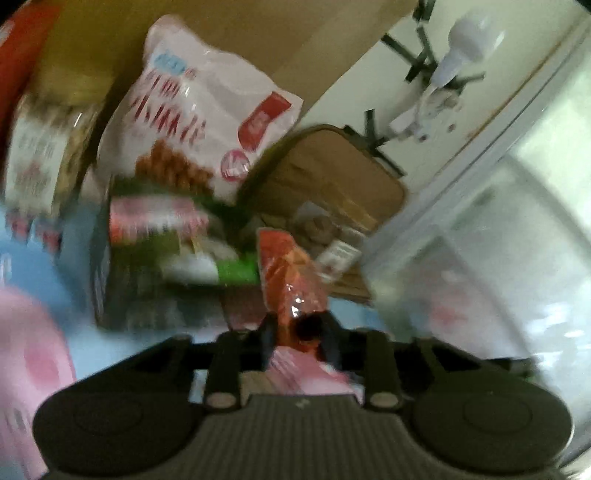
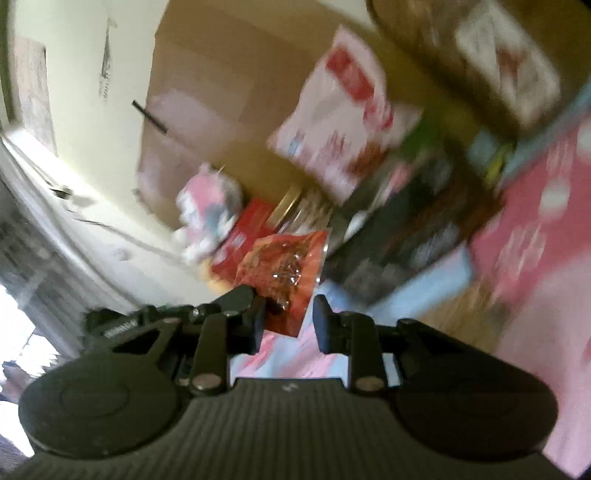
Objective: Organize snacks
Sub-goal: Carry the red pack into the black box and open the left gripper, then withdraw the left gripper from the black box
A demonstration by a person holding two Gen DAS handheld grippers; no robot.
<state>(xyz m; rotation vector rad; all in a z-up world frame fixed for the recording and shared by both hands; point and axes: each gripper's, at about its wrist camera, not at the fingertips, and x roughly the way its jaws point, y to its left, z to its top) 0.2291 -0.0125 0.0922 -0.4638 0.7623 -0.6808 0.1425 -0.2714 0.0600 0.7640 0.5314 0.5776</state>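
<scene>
An orange snack packet (image 1: 291,273) stands up between the fingers of my left gripper (image 1: 299,332), which is shut on its lower end. The right wrist view shows the same packet (image 2: 284,266) face-on. Its lower corner hangs between the fingers of my right gripper (image 2: 288,321). The left finger touches or overlaps the packet's edge, and a gap shows beside the right finger (image 2: 323,325), so this gripper is open. A black finger of my left gripper (image 2: 240,295) reaches in from the left at the packet. Both views are blurred.
A white-and-red snack bag (image 1: 192,110) leans on a cardboard box (image 1: 258,29) above a green box (image 1: 166,236). A labelled jar (image 1: 40,147) stands at the left, a tan basket (image 1: 332,173) behind, a clear container (image 1: 461,258) at the right. A red box (image 2: 251,225) and a pink package (image 2: 535,240) lie nearby.
</scene>
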